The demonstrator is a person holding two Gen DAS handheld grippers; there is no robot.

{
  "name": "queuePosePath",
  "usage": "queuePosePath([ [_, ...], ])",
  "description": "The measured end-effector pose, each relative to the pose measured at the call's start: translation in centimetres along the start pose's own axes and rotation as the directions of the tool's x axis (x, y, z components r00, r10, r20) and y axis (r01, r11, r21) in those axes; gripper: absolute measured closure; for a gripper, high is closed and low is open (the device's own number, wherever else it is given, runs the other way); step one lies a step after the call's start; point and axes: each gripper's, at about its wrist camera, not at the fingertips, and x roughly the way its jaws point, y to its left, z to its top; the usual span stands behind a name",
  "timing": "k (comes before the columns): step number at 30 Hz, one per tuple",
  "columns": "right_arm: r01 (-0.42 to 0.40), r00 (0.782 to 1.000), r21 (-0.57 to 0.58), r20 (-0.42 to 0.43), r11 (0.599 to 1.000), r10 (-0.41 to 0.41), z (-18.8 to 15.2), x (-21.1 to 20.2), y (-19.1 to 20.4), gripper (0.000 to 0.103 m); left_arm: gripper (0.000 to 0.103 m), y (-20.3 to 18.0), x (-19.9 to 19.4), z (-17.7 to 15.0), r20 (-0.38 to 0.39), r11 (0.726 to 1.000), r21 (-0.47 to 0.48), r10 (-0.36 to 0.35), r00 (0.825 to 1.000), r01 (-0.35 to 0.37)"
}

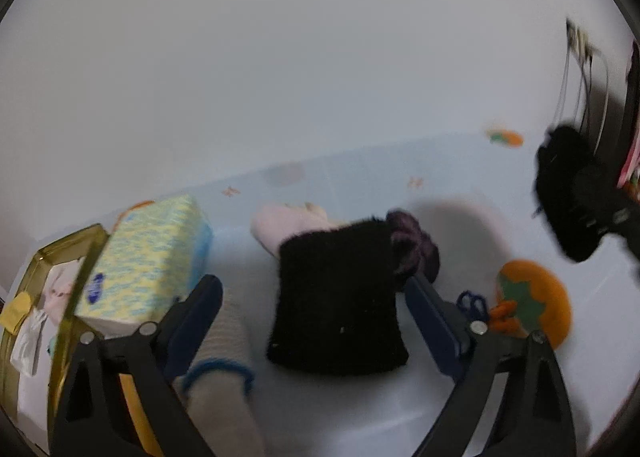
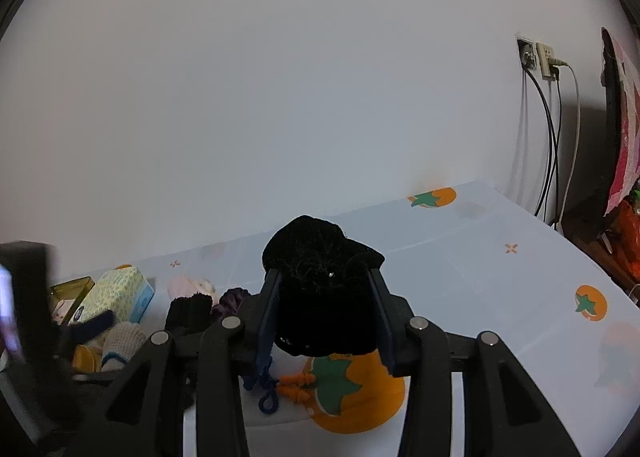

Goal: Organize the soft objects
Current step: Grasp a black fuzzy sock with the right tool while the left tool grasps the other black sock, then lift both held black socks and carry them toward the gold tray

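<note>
My right gripper [image 2: 324,301] is shut on a black fuzzy cloth [image 2: 320,277] and holds it above the table; it shows at the far right of the left wrist view [image 1: 568,185]. My left gripper [image 1: 316,289] is open, its fingers on either side of a folded black fuzzy piece [image 1: 340,297] lying on the table. Behind that lie a pink soft item [image 1: 280,229] and a purple scrunchie [image 1: 416,245]. A beige knit glove with a blue cuff [image 1: 224,361] lies by the left finger.
A yellow-blue tissue box [image 1: 152,265] and a yellow clear bin [image 1: 48,289] stand at the left. Orange earplugs on a blue cord [image 2: 292,385] lie on the white tablecloth with orange fruit prints [image 2: 520,281]. A wall with sockets and cables [image 2: 540,57] is behind.
</note>
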Motion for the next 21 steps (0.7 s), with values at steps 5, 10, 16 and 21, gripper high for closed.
queuePosePath([
  [5,-0.001,1.0,0.016,0.021,1.0,0.001,0.2,-0.6,-0.6,0.059,0.019,-0.3,3.1,0.0,-0.142,1.0,-0.008,-0.014,0.99,0.013],
  [10,-0.002,1.0,0.007,0.025,1.0,0.002,0.2,-0.4,-0.5,0.059,0.041,-0.5,3.5,0.0,-0.167,0.999,-0.001,-0.043,0.985,0.044],
  [16,0.008,0.999,0.027,0.031,1.0,-0.009,0.2,-0.4,-0.9,0.059,0.075,1.1,2.7,-0.4,-0.139,0.994,-0.07,-0.098,0.985,0.089],
  [21,0.014,0.999,0.051,0.04,0.999,-0.017,0.2,-0.5,-1.4,0.058,0.075,3.6,-1.2,-1.0,0.033,0.946,-0.197,-0.257,0.966,0.259],
])
